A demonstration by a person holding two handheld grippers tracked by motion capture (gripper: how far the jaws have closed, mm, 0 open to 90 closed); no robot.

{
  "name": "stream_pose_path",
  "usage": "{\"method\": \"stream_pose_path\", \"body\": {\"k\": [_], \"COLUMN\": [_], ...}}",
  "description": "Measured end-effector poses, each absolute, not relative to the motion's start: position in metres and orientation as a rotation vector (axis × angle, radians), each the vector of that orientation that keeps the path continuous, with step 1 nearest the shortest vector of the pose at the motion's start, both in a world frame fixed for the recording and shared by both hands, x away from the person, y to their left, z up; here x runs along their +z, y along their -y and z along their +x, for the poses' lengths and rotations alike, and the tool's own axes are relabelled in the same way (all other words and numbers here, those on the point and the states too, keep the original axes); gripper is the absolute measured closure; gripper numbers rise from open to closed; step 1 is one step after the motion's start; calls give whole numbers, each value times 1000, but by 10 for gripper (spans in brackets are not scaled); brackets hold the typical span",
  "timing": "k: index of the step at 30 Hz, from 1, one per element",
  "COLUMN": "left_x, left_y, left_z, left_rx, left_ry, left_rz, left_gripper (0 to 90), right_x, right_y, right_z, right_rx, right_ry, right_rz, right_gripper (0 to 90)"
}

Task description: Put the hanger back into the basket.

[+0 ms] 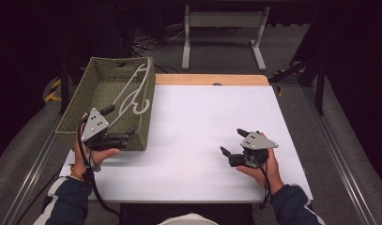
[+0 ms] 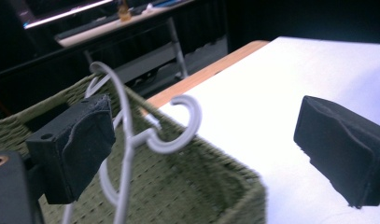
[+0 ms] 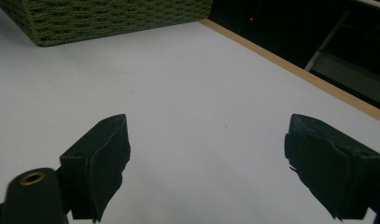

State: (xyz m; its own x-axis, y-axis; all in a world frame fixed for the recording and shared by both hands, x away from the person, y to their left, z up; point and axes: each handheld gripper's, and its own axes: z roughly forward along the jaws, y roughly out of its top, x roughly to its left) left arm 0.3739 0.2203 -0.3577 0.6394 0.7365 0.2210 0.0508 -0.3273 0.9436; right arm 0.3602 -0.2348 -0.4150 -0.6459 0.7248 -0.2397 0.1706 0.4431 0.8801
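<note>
Two claws are in play, and both have their jaws spread wide with nothing between them. The left claw [image 1: 117,125] sits at the near corner of the basket [image 1: 78,101], and the hanger [image 1: 131,96] is right in front of it. In the left gripper view one black pad [image 2: 78,144] is just beside the hanger's thin rod, but I cannot tell if it touches. The other pad [image 2: 339,147] is well apart, out over the white tabletop [image 2: 271,93].

The hanger's long side runs from near this claw up and away toward the far end of the basket. Its hook [image 2: 185,123] curls over the basket's rim. It looks like smooth, pale plastic, thin and bendy, with round curves.

The basket is green and woven, rough and bumpy, with straight walls. It hangs a bit off the left edge of the tabletop.

The right claw [image 1: 233,143] rests low on the bare white tabletop, far from the hanger. So the left claw is much nearer, and I think it would be the one to pinch the rod.
</note>
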Motion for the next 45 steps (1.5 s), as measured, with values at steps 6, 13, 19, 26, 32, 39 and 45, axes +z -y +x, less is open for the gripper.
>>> {"method": "stream_pose_path", "body": {"k": [6, 13, 19, 26, 32, 39, 45], "left_x": [-362, -373, -386, -402, -416, -427, -435], "left_y": [-212, -196, -185, -181, -181, -195, -203], "left_z": [363, 353, 349, 345, 342, 340, 342], "left_rx": [776, 764, 730, 720, 699, 716, 694], "left_ry": [-561, -501, -470, -472, -493, -554, -602], "left_rz": [1769, 1785, 1812, 1827, 1859, 1859, 1877], "left_gripper": [47, 45, 48, 60, 60, 51, 26], "right_x": [-414, -415, -418, -419, -422, -425, -427], "right_y": [237, 241, 242, 242, 240, 239, 239], "right_z": [357, 349, 342, 340, 338, 335, 333], "right_rx": [1175, 1169, 1173, 1177, 1171, 1174, 1155], "right_ry": [-2041, -2013, -2004, -1996, -1999, -2001, -1997], "right_rz": [763, 772, 783, 775, 765, 762, 747], "right_gripper": [145, 145, 145, 145, 145, 145, 144]}}
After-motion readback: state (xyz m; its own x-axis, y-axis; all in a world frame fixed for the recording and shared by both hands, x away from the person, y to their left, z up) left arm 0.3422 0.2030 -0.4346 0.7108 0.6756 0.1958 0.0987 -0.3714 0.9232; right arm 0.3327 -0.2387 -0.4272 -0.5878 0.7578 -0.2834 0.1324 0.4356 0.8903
